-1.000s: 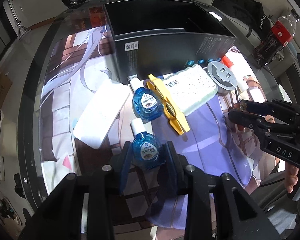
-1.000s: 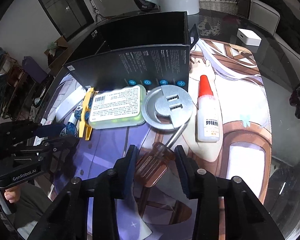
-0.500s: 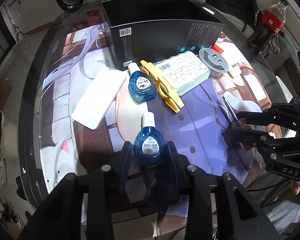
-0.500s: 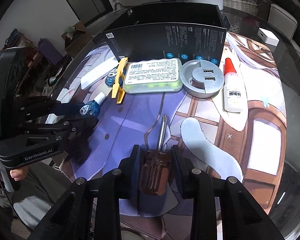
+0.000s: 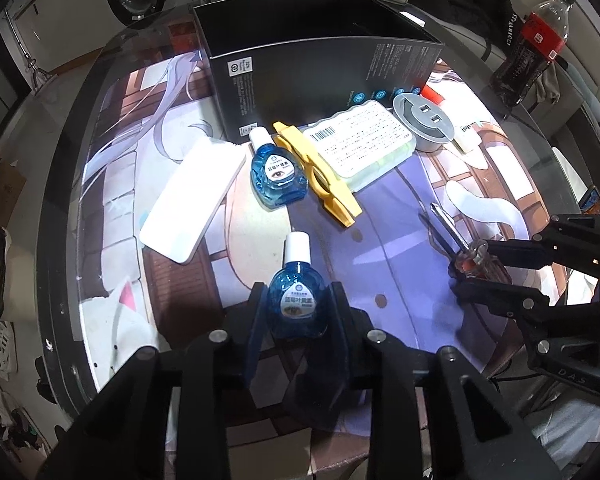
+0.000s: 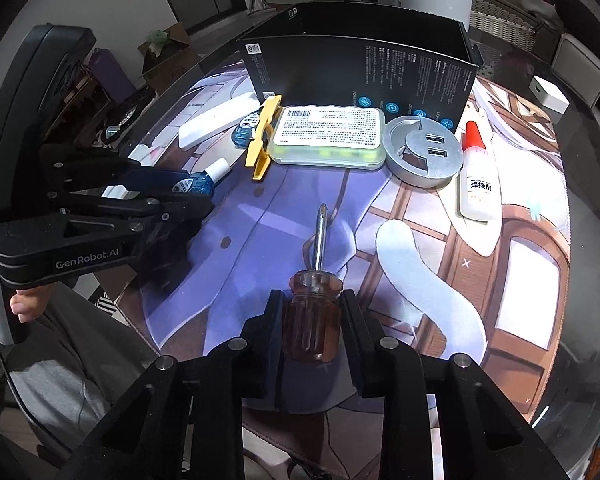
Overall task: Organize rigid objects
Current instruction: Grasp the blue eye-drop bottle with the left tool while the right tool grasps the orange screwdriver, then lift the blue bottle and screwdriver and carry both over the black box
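A small blue eye-drop bottle (image 5: 298,300) with a white cap is sitting clamped in the left gripper (image 5: 297,312), cap pointing away toward the black box (image 5: 324,76). A screwdriver (image 6: 314,300) with an amber handle is being held by the right gripper (image 6: 310,320), its metal shaft pointing toward the pale green case (image 6: 328,136) lying before that box.
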`<state>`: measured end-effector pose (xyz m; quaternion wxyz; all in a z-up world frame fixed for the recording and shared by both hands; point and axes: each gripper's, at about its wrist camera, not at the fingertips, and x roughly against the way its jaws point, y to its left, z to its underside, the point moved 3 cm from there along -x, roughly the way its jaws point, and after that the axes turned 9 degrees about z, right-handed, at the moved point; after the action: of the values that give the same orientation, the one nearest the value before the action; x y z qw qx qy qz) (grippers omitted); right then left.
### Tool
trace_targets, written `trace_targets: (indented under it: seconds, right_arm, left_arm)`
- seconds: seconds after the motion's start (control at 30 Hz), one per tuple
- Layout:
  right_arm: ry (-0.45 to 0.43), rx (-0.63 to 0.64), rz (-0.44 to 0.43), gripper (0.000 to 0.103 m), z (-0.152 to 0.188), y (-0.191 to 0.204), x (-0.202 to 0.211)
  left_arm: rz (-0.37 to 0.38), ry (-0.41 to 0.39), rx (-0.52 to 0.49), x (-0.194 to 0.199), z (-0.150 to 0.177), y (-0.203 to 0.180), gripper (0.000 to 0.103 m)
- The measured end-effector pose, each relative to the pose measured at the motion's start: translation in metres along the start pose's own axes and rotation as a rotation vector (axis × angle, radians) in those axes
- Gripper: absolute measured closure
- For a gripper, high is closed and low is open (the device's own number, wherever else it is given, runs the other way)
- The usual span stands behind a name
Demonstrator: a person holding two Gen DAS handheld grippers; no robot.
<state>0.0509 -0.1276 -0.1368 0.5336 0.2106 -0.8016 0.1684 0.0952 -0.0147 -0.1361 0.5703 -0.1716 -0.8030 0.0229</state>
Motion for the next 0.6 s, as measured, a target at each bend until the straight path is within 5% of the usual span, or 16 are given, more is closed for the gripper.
trace_targets:
  seconds: [0.2,0.6]
  right_arm:
    - [-0.033,-0.002,0.002,0.077,-0.003,0.002,0.005]
    - [-0.194,-0.041,-0.010,0.078,-0.018,-0.003,0.037]
  left_arm:
    - [0.024,-0.012,-0.010,0.005,0.005,-0.006,0.075]
    - [0.021,-0.182,-0.067,0.046,0.000,-0.020,0.075]
